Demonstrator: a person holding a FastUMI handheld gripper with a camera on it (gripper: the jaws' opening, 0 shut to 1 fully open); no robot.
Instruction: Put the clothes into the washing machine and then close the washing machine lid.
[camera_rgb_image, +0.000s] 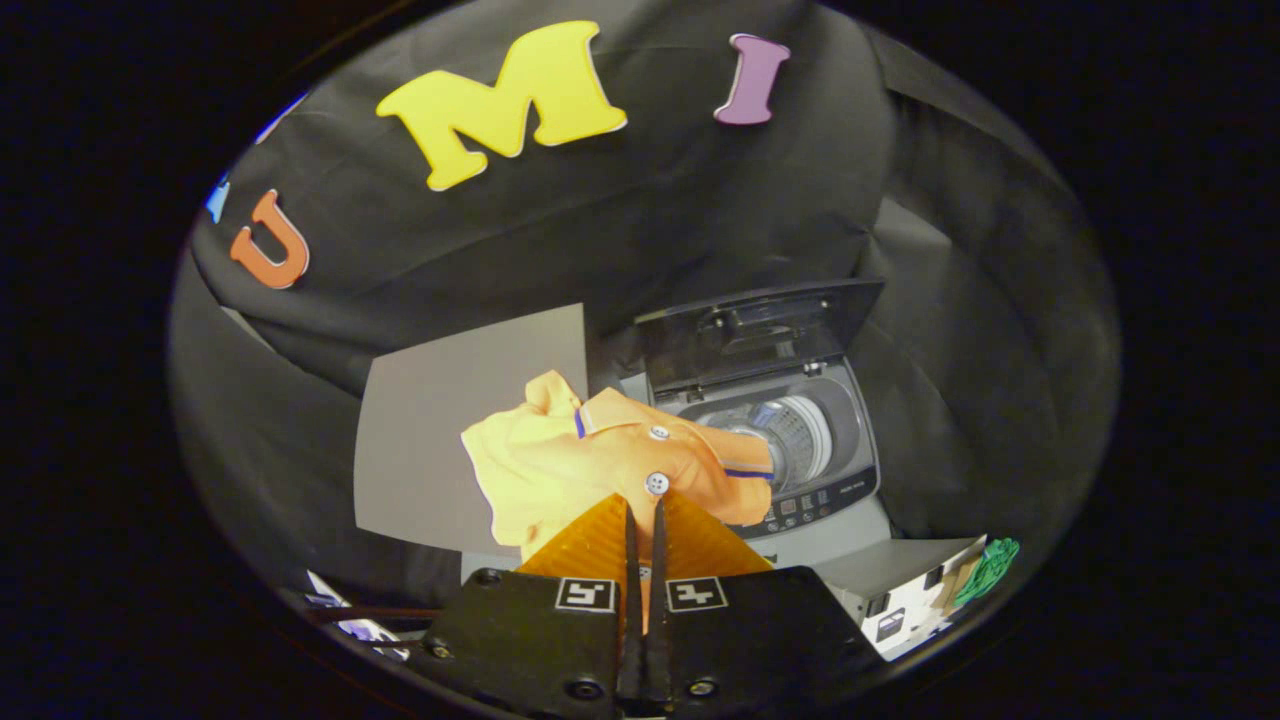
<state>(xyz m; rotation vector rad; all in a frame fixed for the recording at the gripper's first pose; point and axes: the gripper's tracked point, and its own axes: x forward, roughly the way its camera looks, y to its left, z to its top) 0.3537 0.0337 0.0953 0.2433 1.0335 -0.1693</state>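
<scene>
Our tool (643, 505) is closed on the shirt (590, 465), both fingers (600, 545) pinched together with the orange cloth caught at their tips, just below a white button (657, 483). The shirt hangs bunched from the grip, lifted clear of the worktop (440, 430), its collar and a second button (659, 432) turned toward us. One blue-trimmed sleeve (745, 465) drapes across the front of the washer (800, 470), overlapping the near rim of the opening. The washer stands just beyond the fingers and a little to their right. Its lid (760, 330) is raised, leaning back toward the black cloth wall, and we can see the pale metal drum (795, 425) inside. A row of controls (815, 500) runs along the washer's front edge, partly covered by the shirt. Lower right of the washer lies something green (990, 565), too small for us to identify.
</scene>
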